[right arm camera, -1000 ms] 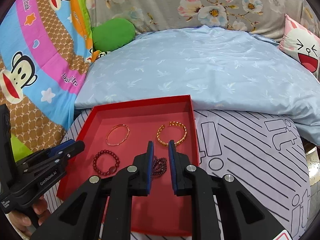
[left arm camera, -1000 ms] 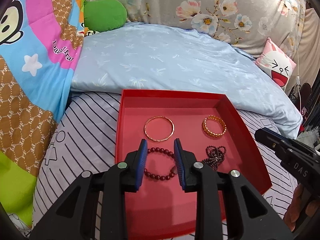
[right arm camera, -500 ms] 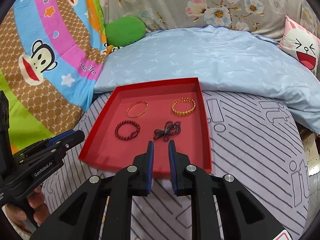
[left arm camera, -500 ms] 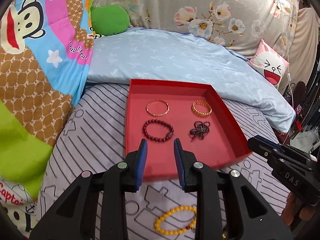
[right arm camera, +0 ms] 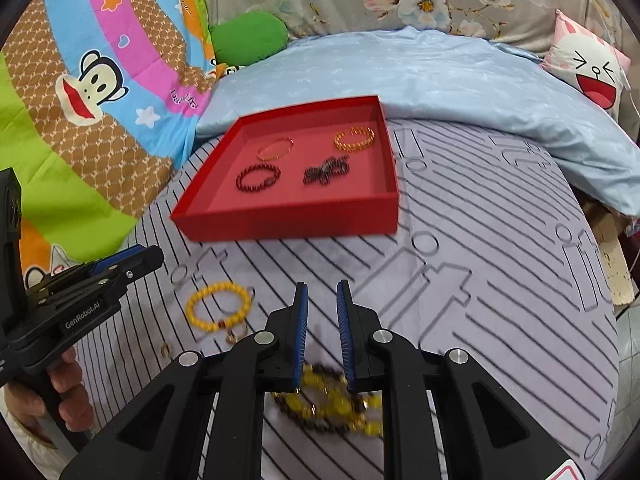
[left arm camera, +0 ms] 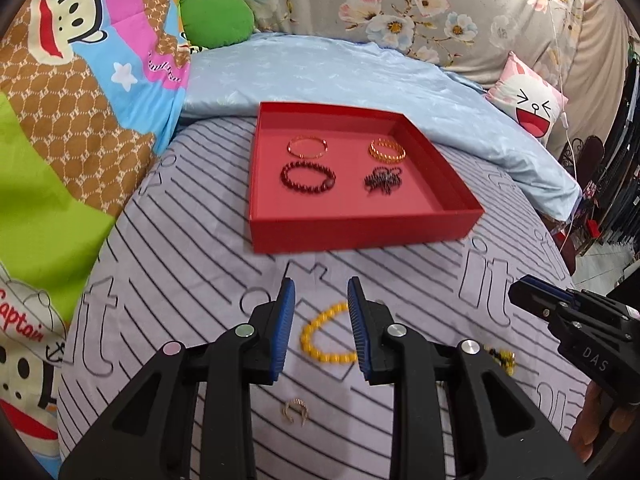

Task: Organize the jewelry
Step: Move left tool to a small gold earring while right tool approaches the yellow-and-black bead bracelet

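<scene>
A red tray (left arm camera: 360, 230) (right arm camera: 288, 220) sits on the striped bedsheet. It holds a thin gold bangle (left arm camera: 307, 147), a gold link bracelet (left arm camera: 387, 151), a dark red bead bracelet (left arm camera: 308, 176) and a dark chain (left arm camera: 383, 180). A yellow bead bracelet (left arm camera: 326, 338) (right arm camera: 218, 311) lies on the sheet in front of the tray, between the fingers of my open, empty left gripper (left arm camera: 320, 320). A small gold ring (left arm camera: 295, 411) lies nearer. My right gripper (right arm camera: 322, 320) is open and empty above a yellow-and-dark bead piece (right arm camera: 328, 404).
A light blue quilt (left arm camera: 340, 76) lies behind the tray. A cartoon monkey blanket (left arm camera: 80, 60) is at the left, a green cushion (left arm camera: 216, 20) and a pink face pillow (left arm camera: 528, 100) at the back. The bed edge drops at the right.
Both grippers have pulled back from over the tray toward the near side of the bed. The loose yellow bracelet, ring and bead piece have come into view.
</scene>
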Demonstrator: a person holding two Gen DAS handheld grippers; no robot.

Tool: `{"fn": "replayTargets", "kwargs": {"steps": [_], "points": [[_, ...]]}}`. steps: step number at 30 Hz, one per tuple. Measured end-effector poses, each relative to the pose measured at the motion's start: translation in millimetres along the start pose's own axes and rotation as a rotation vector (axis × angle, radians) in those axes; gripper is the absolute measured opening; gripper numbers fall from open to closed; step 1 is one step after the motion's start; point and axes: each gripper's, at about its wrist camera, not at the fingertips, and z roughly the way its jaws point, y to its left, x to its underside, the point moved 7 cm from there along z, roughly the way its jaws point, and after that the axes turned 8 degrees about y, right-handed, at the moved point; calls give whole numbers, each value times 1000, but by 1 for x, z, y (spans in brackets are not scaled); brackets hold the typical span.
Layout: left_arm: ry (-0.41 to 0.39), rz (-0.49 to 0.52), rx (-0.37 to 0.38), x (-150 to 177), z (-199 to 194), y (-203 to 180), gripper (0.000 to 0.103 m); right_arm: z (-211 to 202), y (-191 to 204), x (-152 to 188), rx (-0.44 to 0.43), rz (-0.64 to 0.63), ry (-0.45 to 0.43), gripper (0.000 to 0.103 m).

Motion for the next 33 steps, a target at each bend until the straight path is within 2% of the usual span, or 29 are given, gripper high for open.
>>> {"fn": "replayTargets", "kwargs": {"steps": [7, 15, 24, 33], "points": [[46, -13, 13, 36, 2, -3, 26, 1, -7, 38, 8, 22, 43, 15], [74, -33, 24, 60, 3, -6, 26, 10, -10, 66, 10, 41, 86, 15], [83, -46, 19, 71, 3, -2, 26, 6, -17, 64, 24, 56, 62, 15], [87, -49, 17, 71, 4, -1, 26, 18, -23, 69, 23, 61, 86, 15]]}}
